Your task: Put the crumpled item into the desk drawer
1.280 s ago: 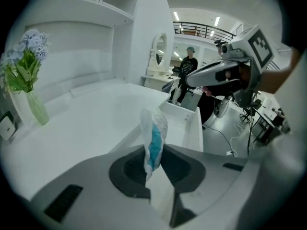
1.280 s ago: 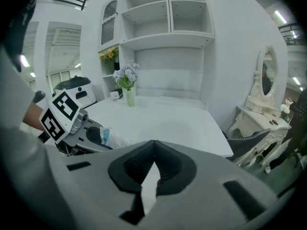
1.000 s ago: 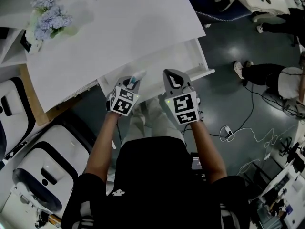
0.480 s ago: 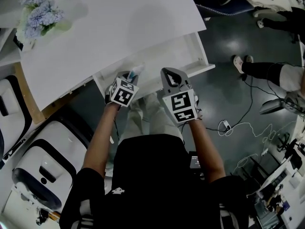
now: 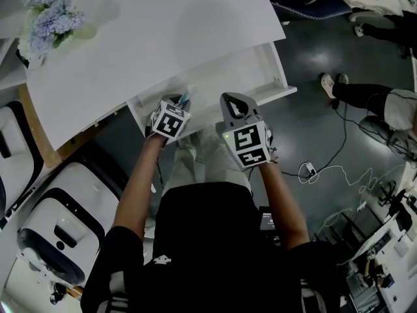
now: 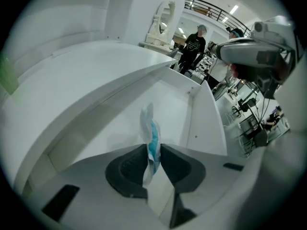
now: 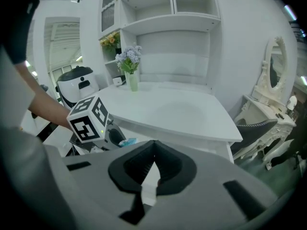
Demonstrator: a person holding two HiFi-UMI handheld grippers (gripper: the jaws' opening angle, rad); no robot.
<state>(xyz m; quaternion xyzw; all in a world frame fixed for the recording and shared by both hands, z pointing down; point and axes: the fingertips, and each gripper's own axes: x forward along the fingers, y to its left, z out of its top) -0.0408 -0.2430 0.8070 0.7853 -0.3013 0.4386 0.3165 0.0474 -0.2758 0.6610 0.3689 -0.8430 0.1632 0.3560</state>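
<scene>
White-and-blue crumpled item [image 6: 151, 135] is sticking out lengthwise from the pinching left gripper [image 6: 153, 153], pointing down into the open white desk drawer [image 6: 207, 123] just ahead. The right gripper [image 7: 154, 145] is hovering alongside, jaws pressed together, empty.

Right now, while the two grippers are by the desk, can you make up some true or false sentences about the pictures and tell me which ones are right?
1. The left gripper is pinching the crumpled item. True.
2. The drawer is closed. False: it is pulled out from under the desk.
3. The right gripper is carrying a cup. False: its jaws are together with nothing between them.
4. Flowers stand on the desk. True.
5. The crumpled item is red. False: it is blue and white.
</scene>
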